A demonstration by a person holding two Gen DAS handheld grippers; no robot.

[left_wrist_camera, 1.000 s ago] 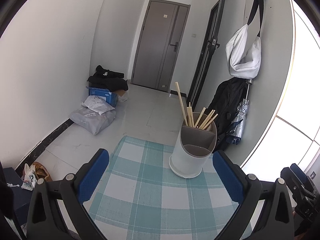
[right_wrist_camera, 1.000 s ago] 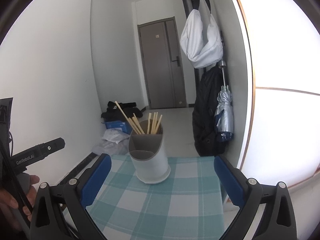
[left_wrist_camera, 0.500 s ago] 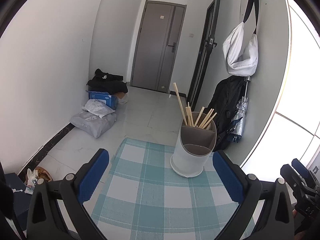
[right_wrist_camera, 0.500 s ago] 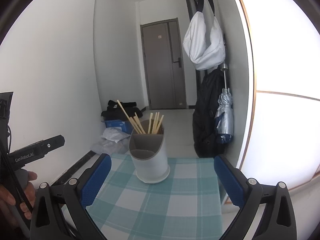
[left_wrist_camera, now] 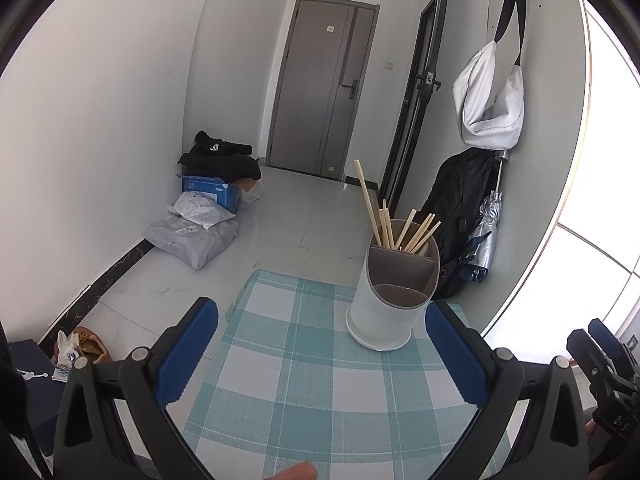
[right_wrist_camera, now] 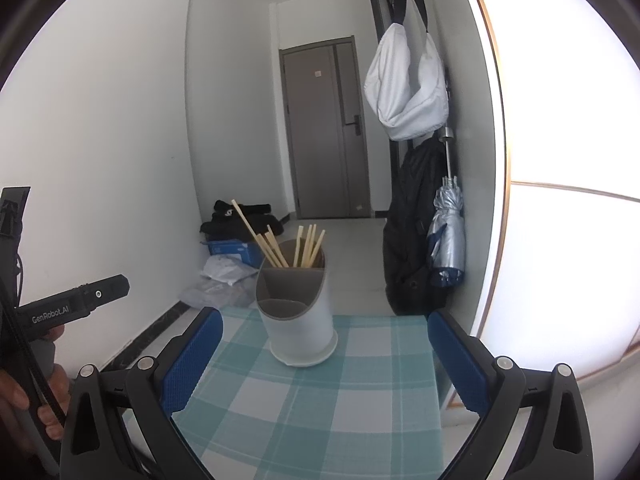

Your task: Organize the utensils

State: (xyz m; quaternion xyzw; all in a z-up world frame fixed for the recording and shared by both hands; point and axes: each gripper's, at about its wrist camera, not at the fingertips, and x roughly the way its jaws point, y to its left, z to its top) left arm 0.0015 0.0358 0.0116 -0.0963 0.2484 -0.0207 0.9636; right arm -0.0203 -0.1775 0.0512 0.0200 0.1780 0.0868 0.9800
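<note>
A white utensil holder (left_wrist_camera: 384, 304) (right_wrist_camera: 298, 326) with a grey divided insert stands near the far edge of the checked teal tablecloth (left_wrist_camera: 304, 380) (right_wrist_camera: 320, 400). Several wooden chopsticks (left_wrist_camera: 394, 228) (right_wrist_camera: 290, 242) stick up from its rear compartment; the front compartment looks empty. My left gripper (left_wrist_camera: 320, 348) is open, held back from the holder, nothing between its blue pads. My right gripper (right_wrist_camera: 320, 356) is open too, with the holder between and beyond its fingers. The right gripper's body (left_wrist_camera: 604, 364) shows at the left view's right edge, the left gripper's body (right_wrist_camera: 72, 304) at the right view's left edge.
The small table ends just behind the holder. On the floor at the left lie plastic bags (left_wrist_camera: 192, 236), a blue box (left_wrist_camera: 210, 190) and dark clothes. A black jacket, folded umbrella (right_wrist_camera: 448, 236) and white bag (right_wrist_camera: 408, 88) hang on the right wall. A grey door (left_wrist_camera: 320, 92) stands behind.
Both cameras have drifted only slightly; the holder sits a touch lower in the right wrist view. Both grippers stay open, and the chopsticks have not moved.
</note>
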